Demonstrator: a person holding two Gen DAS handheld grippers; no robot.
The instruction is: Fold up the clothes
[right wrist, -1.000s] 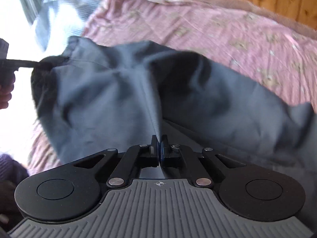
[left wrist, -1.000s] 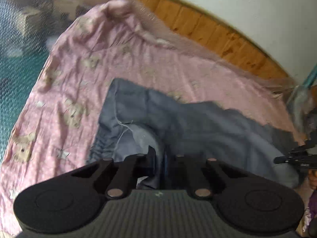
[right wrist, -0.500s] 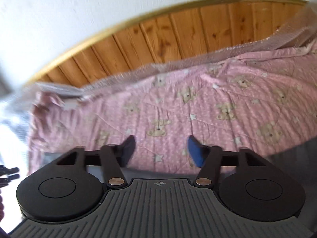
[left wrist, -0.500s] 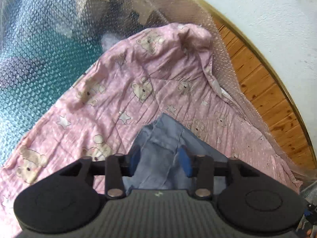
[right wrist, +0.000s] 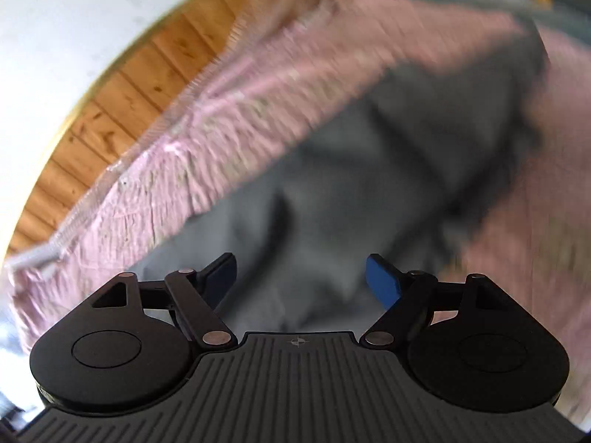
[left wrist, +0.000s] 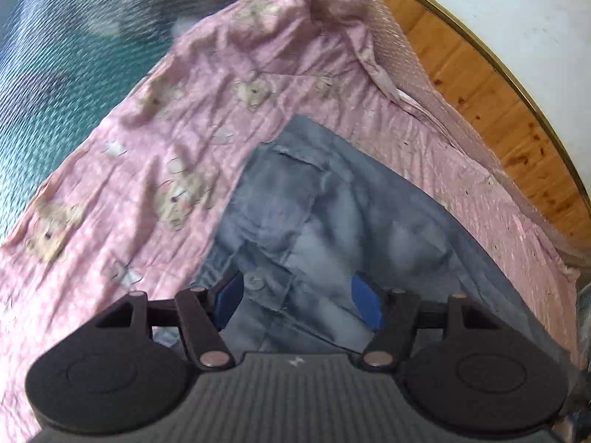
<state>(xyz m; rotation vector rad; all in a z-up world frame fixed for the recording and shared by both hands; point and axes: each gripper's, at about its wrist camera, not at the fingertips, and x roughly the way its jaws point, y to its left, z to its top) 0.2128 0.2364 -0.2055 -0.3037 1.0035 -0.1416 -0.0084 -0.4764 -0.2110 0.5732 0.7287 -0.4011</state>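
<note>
I find the grey garment (left wrist: 332,221) lying on the pink bear-print bedsheet (left wrist: 166,147), filling the centre and lower right of the left wrist view. In the right wrist view the same cloth (right wrist: 351,203) runs from the lower centre to the upper right, blurred, so I cannot read its seams there.

The left gripper (left wrist: 297,297) has its jaws spread wide with nothing between them; the blue pads (left wrist: 364,302) sit over the fabric, and I cannot tell whether they touch it. The right gripper (right wrist: 301,282) is likewise wide apart and holds nothing.

My judgement on handling: the garment is light, thin and limp. It will drape and crease under its own weight, will not hold a shape, and is not fragile. It may slide on the sheet and drag the sheet into wrinkles with it. I would take hold at a firm edge. In the left view a stitched seam with what looks like a button (left wrist: 255,281) lies just by the left pad, and a gathered edge (left wrist: 210,269) shows at lower centre left; both give a thicker bite than a single layer.

Containers: I see none in either view. A wooden wall panel (left wrist: 498,85) stands at the upper right, beyond the bed.
</note>
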